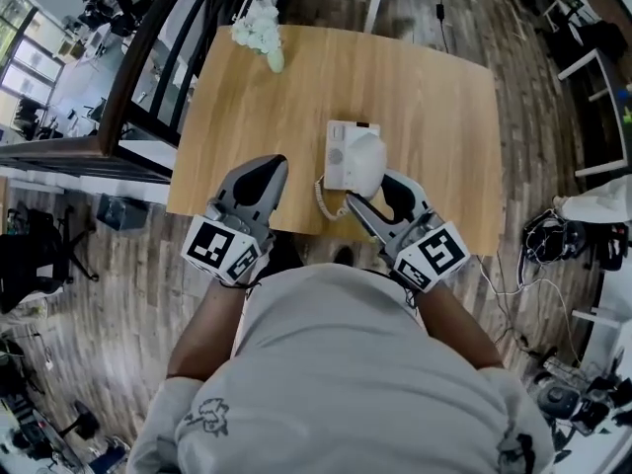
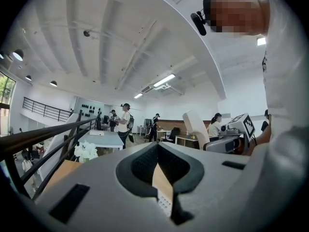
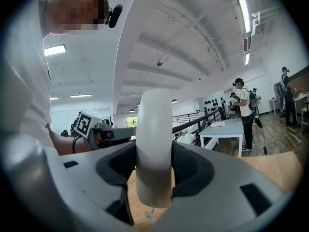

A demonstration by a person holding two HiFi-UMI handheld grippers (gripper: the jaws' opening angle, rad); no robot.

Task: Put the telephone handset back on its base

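A white telephone base [image 1: 339, 146] lies on the wooden table [image 1: 434, 107] near its front edge. My right gripper [image 1: 380, 188] is shut on the white handset [image 1: 367, 159], which is held just above the base's right side. In the right gripper view the handset [image 3: 153, 144] stands upright between the jaws. A coiled cord [image 1: 322, 197] hangs from the handset toward the table's front edge. My left gripper [image 1: 259, 179] hovers over the front edge, left of the base, shut with nothing in it [image 2: 157, 146].
A small vase of white flowers [image 1: 259, 31] stands at the table's far left corner. A black railing [image 1: 148, 57] runs along the table's left side. Cables and gear [image 1: 553, 235] lie on the floor at the right. People stand at desks far behind.
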